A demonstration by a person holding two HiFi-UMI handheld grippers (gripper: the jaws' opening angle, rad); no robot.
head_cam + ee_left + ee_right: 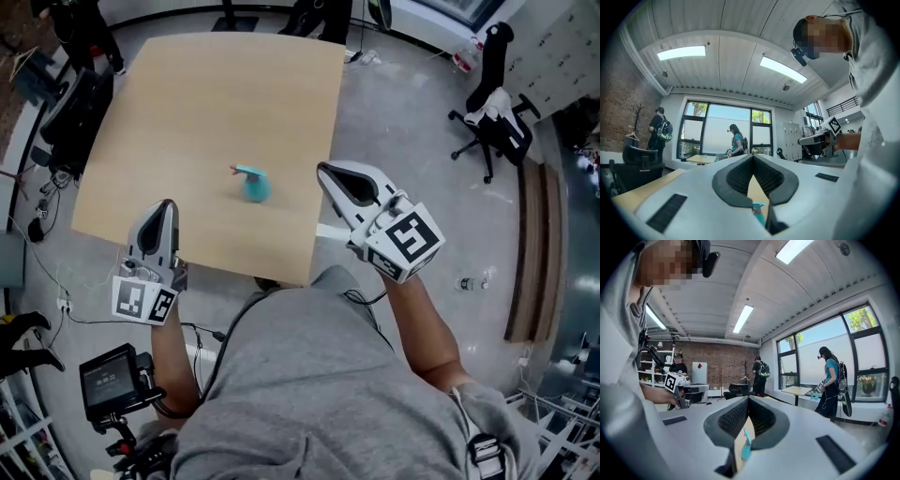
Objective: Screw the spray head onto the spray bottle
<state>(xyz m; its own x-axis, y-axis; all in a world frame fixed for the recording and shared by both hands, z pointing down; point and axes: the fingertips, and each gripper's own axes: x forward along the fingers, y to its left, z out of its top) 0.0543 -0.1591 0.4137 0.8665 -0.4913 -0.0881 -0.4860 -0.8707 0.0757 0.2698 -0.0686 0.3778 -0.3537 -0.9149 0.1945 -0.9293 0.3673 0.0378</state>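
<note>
A small teal spray bottle [255, 186] with its spray head on top stands alone on the light wooden table [216, 94], near the front edge. My left gripper [169, 203] is raised off the table's front left corner, jaws shut with nothing between them. My right gripper [322, 169] hovers by the table's right edge, to the right of the bottle, also shut and empty. In the left gripper view the bottle [758, 213] shows low down through the slit under the closed jaws; in the right gripper view the bottle [746, 446] appears the same way.
A black office chair [491, 111] stands on the floor at the right. Dark equipment [73, 105] sits beside the table's left edge, and a camera on a stand [112, 380] is at the lower left. Other people [737, 140] stand by the far windows.
</note>
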